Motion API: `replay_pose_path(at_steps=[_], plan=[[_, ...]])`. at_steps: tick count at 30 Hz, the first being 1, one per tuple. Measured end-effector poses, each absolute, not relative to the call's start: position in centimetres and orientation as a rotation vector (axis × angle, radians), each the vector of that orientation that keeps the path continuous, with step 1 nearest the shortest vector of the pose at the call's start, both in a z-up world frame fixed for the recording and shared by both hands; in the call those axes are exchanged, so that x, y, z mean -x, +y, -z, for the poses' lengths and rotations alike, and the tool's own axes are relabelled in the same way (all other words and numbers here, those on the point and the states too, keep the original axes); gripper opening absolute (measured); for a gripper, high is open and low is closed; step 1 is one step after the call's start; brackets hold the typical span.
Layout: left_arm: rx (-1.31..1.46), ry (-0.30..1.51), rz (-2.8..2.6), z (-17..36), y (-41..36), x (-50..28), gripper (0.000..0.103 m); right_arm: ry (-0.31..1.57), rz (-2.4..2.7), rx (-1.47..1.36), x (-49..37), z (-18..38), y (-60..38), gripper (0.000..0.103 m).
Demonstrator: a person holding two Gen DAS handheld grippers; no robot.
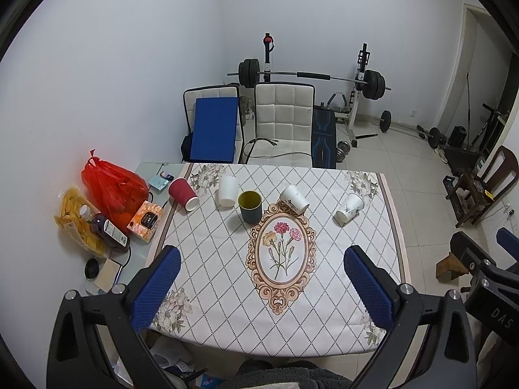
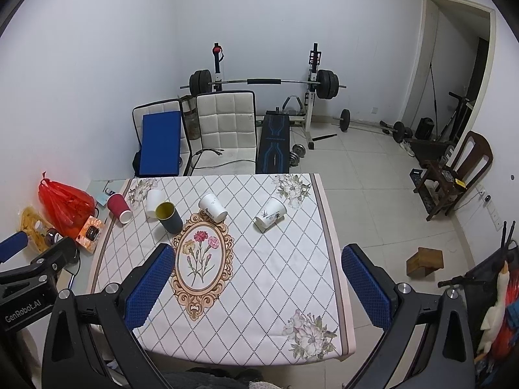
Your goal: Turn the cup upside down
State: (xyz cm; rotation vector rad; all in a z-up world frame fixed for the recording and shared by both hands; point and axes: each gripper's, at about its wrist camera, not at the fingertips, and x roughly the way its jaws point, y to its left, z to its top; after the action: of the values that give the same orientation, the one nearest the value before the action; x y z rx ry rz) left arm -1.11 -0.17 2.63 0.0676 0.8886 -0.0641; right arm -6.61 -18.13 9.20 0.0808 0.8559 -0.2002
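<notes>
Left gripper (image 1: 261,272) and right gripper (image 2: 258,269) both hover above the near edge of the table (image 1: 394,227), jaws spread wide, nothing between the blue pads. Beyond them, the tablecloth's floral medallion (image 1: 281,253). Past it, a row of five cups: red cup (image 1: 182,193) tipped at the left edge, plain white cup (image 1: 228,191) upside down, dark cup with yellow inside (image 1: 249,206) upright and mouth up, two printed white cups (image 1: 294,198) (image 1: 349,208) on their sides. White chair (image 1: 283,120) and barbell rack (image 1: 311,76) behind.
</notes>
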Motion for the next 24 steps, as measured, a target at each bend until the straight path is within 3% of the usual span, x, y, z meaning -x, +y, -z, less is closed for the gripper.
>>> replay_pose_path(at_steps=[24], plan=[[-0.068, 0.892, 0.065, -2.9, -1.3, 0.3, 0.103, 0.846, 0.203, -0.091, 6.8, -8.3, -18.6, 0.103]])
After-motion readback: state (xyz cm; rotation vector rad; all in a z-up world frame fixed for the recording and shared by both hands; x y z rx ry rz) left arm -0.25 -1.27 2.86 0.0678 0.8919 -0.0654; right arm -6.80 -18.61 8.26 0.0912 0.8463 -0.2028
